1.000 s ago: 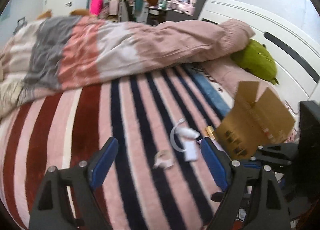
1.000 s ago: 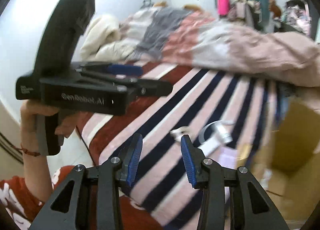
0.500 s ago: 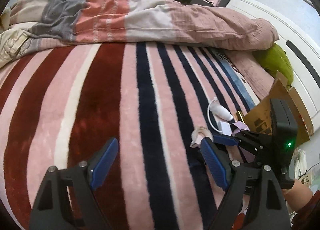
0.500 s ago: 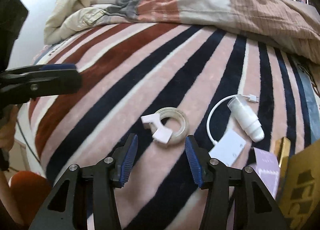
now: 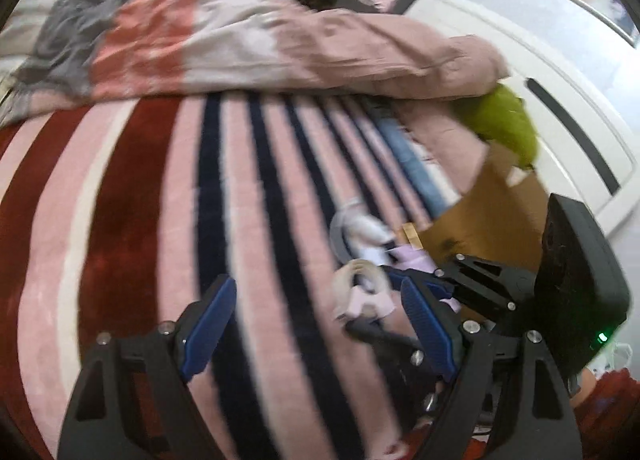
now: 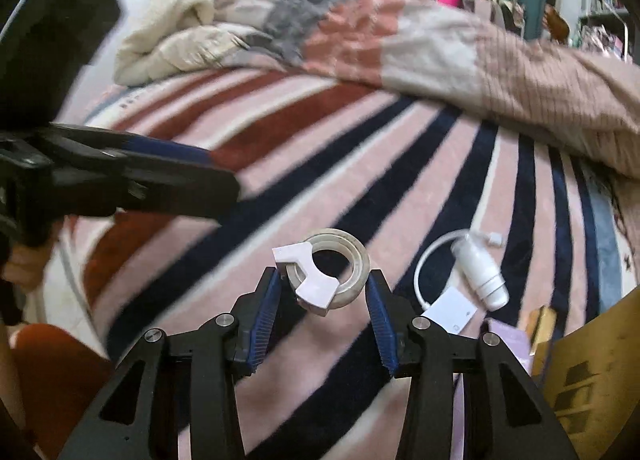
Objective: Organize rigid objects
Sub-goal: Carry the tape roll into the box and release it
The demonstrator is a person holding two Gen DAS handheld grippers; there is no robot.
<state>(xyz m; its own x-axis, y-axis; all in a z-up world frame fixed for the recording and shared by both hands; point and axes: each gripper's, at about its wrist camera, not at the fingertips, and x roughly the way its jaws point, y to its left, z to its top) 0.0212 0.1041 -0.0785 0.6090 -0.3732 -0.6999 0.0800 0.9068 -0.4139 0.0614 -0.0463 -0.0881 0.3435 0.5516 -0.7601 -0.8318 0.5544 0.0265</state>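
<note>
A clear tape roll with a white dispenser clip [image 6: 326, 272] sits between the blue pads of my right gripper [image 6: 325, 288], which is closed on its sides and holds it just above the striped blanket [image 6: 280, 187]. The tape also shows in the left wrist view [image 5: 360, 288], beside the right gripper's body. My left gripper [image 5: 316, 320] is open and empty over the blanket [image 5: 132, 195], left of the tape. A white tube with a looped cable [image 6: 480, 272], a white card [image 6: 450, 310] and a lilac item [image 6: 508, 338] lie to the right.
A brown cardboard box [image 6: 596, 372] stands at the right edge of the bed; it also shows in the left wrist view [image 5: 492, 215]. A bunched pink and grey duvet [image 5: 224, 31] lies across the far side, with a green plush [image 5: 508, 123] by the white headboard [image 5: 560, 99].
My right gripper has moved in around the tape roll, closed on it and lifted it slightly. The left gripper stays open and has shifted a little.
</note>
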